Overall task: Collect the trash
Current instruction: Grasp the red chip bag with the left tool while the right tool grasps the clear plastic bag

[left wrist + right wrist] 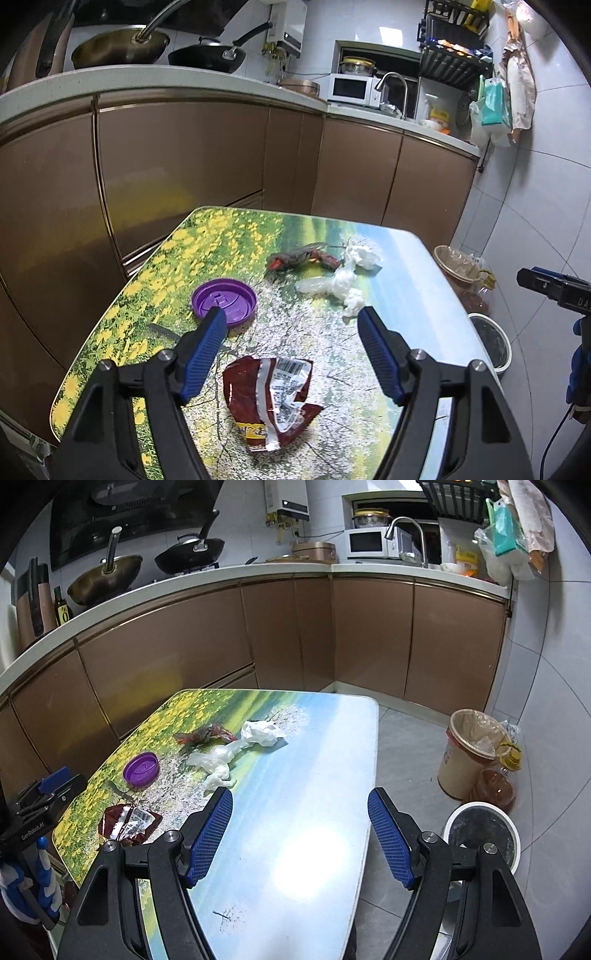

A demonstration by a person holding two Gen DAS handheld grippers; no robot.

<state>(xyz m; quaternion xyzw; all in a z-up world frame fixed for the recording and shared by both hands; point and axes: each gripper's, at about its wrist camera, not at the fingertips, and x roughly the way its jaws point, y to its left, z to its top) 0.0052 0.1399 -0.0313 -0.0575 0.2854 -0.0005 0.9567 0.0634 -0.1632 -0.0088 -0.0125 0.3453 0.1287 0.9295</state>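
Observation:
Trash lies on a small table (413, 280) (332, 775) with a flower-field print. Nearest is a torn red snack wrapper (271, 398) (127, 823). A purple plastic lid (224, 297) (141, 769), a crumpled red-grey wrapper (301, 256) (205, 735), a clear plastic bag (332, 286) (218, 762) and a white tissue (364, 254) (262, 733) lie farther back. My left gripper (291, 319) hangs open above the red snack wrapper, with nothing between its fingers. My right gripper (300, 799) stands open over the bare blue part of the table, empty.
A white round bin (482, 834) (491, 341) stands on the floor to the right of the table. Behind it are a beige lined bin (469, 753) (456, 264) and oil bottles (511, 757). Brown kitchen cabinets (280, 635) with pans on top run behind the table.

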